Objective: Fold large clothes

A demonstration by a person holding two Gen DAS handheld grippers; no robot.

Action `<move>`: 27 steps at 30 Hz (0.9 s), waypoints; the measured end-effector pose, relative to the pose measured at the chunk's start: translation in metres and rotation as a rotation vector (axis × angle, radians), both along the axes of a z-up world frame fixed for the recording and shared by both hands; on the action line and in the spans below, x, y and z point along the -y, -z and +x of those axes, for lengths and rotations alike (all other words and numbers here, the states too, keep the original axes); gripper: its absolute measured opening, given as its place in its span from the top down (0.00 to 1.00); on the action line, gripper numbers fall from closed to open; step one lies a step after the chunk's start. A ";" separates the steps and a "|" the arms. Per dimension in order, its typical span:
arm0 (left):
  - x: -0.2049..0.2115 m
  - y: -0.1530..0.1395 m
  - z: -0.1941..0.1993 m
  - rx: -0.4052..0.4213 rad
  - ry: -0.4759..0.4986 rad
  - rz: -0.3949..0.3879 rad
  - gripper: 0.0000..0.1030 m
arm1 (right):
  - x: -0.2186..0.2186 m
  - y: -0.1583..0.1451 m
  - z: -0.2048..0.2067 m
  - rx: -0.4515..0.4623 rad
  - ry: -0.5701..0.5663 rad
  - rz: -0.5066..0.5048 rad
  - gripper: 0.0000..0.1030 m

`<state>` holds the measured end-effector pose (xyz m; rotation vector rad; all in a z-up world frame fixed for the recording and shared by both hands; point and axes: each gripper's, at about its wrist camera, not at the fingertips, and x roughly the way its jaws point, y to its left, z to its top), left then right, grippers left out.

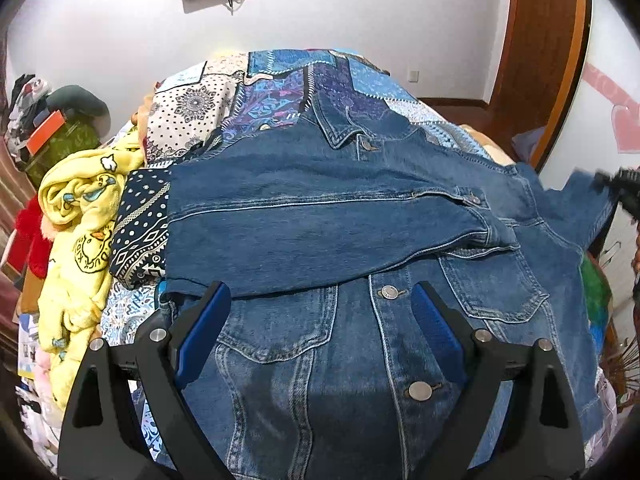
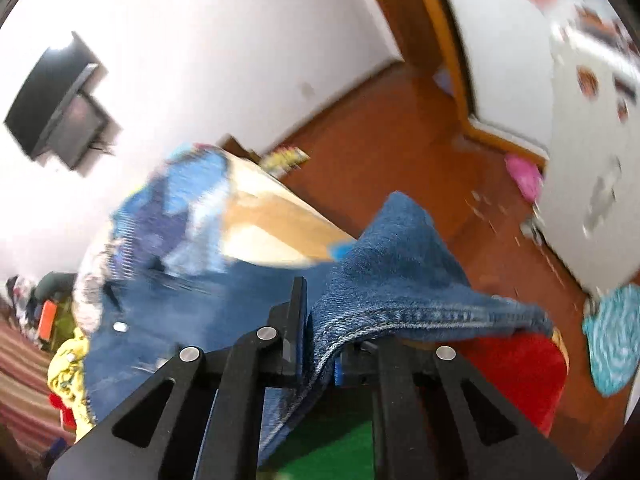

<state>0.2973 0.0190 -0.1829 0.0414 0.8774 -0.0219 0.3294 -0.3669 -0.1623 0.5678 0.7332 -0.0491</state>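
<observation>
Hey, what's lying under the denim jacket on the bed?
The denim jacket lies on a patchwork bedspread; a dark patterned cloth pokes out at its left edge. Whatever lies beneath its middle is covered.

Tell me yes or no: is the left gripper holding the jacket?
No: the left gripper hangs open above the jacket, its fingers pinching no cloth.

Blue denim jacket lies front-up under my open left jaws, one sleeve folded across; hem pinched in my right jaws.
</observation>
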 end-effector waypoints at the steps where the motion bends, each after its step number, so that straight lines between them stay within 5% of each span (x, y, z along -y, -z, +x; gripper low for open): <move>1: -0.003 -0.002 -0.002 0.006 -0.002 -0.009 0.11 | -0.013 -0.014 0.003 0.023 -0.030 -0.028 0.91; 6: -0.022 -0.008 -0.015 0.040 -0.025 -0.058 0.11 | -0.094 -0.072 0.004 0.135 -0.213 -0.146 0.91; 10: -0.038 -0.008 -0.022 0.039 -0.045 -0.074 0.11 | -0.160 -0.076 0.013 0.149 -0.360 -0.134 0.91; 16: -0.063 -0.005 -0.038 0.036 -0.077 -0.066 0.11 | -0.244 -0.019 0.027 0.015 -0.541 -0.129 0.91; 24: -0.078 0.002 -0.045 0.004 -0.099 -0.091 0.11 | -0.285 0.061 0.022 -0.258 -0.691 -0.147 0.86; 27: -0.071 0.002 -0.040 -0.003 -0.085 -0.082 0.11 | -0.290 0.057 0.014 -0.298 -0.775 -0.148 0.67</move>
